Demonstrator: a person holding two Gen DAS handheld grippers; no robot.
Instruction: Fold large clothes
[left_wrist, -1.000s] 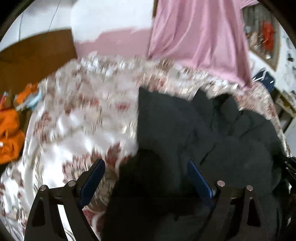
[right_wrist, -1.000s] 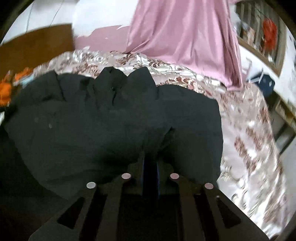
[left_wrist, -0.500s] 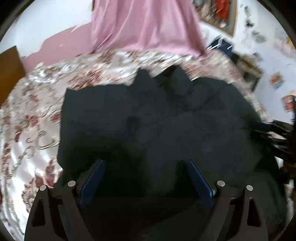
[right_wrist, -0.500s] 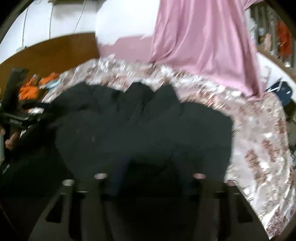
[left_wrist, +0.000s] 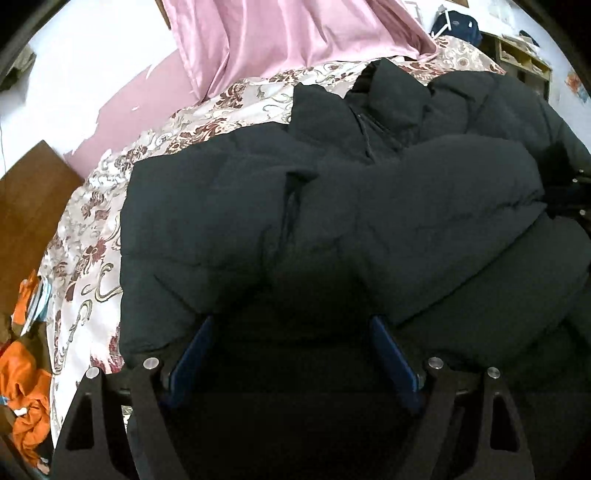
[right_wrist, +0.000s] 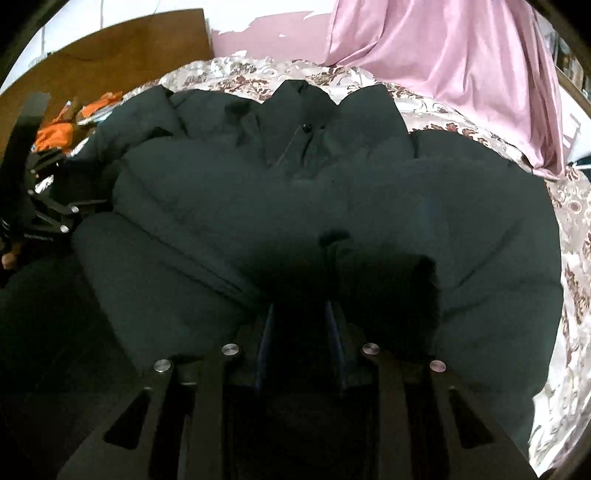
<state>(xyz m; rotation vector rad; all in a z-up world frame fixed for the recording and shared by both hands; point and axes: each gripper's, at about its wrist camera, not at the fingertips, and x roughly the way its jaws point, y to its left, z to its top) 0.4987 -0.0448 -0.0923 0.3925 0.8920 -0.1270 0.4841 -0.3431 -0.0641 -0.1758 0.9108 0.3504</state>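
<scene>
1. Black puffer jacket (left_wrist: 332, 206) lies spread over the floral bedspread (left_wrist: 92, 229), collar at the far side towards the pink curtain (left_wrist: 280, 33).
2. Left edge of the bed, left wrist view: orange cloth (left_wrist: 26, 398) bunched up, brown wooden headboard (left_wrist: 26, 206) behind it.
3. Left gripper (left_wrist: 291, 325): jaws wide apart and closing. Blue pads (left_wrist: 192, 354) straddle a fold of the jacket's near hem. Cloth sits between them, pads not visibly pressing on it.
4. Left gripper also shows at the left edge of the right wrist view, low over the jacket's side.
5. Jacket centre: zip line and a dark snap run down from the collar. Quilted panels are puffed, with one sleeve folded across the front in the left wrist view.
6. Right gripper (right_wrist: 301, 314): jaws narrow and closing, with a bunch of black jacket fabric between them at the near hem. Contact is lost in shadow, so I cannot tell whether the pads clamp it.
7. Right side: bedspread exposed beside the jacket, curtain hanging down onto the far corner.
</scene>
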